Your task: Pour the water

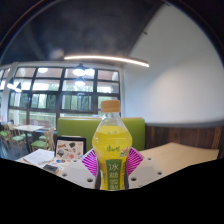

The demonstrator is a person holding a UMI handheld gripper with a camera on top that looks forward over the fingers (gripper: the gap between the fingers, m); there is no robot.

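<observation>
Gripper view: I've got the gripper (pixel 113 172) clenched on the bottle (pixel 112 145), both pink pads (pixel 92 160) pressing its sides at the label, bottle upright and raised above the table (pixel 180 155). No cup or receiver in sight, so I'd find one first, then tilt slowly with the grip firm. Bottle's clear plastic, yellow-green liquid nearly to the neck, orange cap (pixel 111 105) on — I reckon it must come off first.
</observation>
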